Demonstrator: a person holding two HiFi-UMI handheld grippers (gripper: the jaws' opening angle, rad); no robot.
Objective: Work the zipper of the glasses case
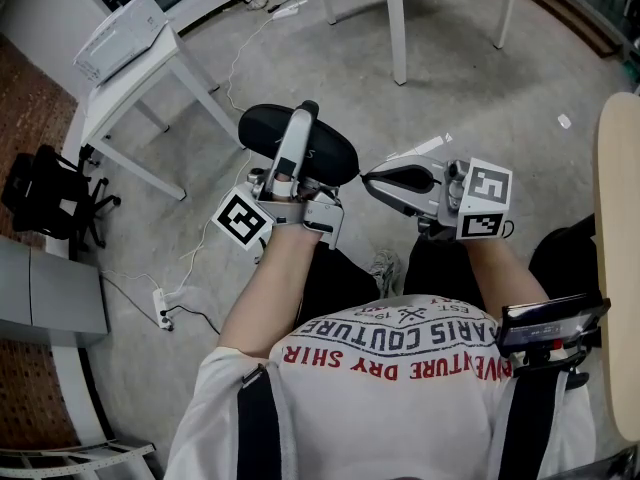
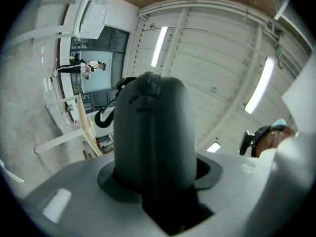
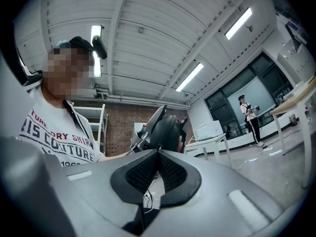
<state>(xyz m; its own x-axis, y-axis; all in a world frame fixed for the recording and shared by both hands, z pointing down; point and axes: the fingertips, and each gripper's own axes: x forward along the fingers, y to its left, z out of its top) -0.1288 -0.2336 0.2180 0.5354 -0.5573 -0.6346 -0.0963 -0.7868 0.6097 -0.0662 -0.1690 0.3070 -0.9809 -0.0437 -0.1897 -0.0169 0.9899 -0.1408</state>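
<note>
A black oval glasses case (image 1: 335, 156) is held in the air in front of the person's body, and my left gripper (image 1: 303, 118) is shut on it, one finger lying across its top. Seen from the left gripper view, the case (image 2: 150, 132) stands up between the jaws as a dark dome with a rough seam at its top end. My right gripper (image 1: 368, 180) is shut, its tip just short of the case's right end. In the right gripper view the pads (image 3: 170, 169) meet with nothing visible between them; the case (image 3: 167, 131) lies just beyond the tip.
A white table (image 1: 140, 86) with a white box (image 1: 120, 33) stands to the far left, a black office chair (image 1: 50, 193) beside it. Legs of another white table (image 1: 398, 28) are ahead. A wooden tabletop edge (image 1: 620, 268) runs along the right. A power strip (image 1: 163, 308) lies on the floor.
</note>
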